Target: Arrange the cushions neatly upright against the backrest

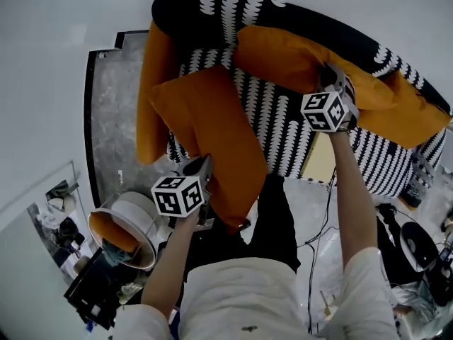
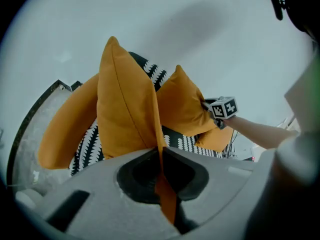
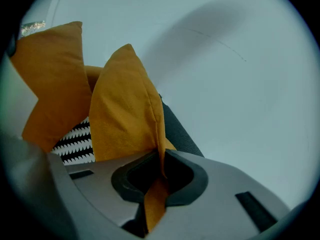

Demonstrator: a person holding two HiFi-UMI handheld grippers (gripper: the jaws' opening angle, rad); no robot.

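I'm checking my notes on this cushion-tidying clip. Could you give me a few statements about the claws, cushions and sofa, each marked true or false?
1. The left claw pinches the edge of a square orange fabric cushion. True.
2. The right claw is empty. False: it is shut on a second orange cushion.
3. The sofa is plain grey. False: its upholstery is black with white markings.
4. A third orange cushion lies against the sofa's arm. True.
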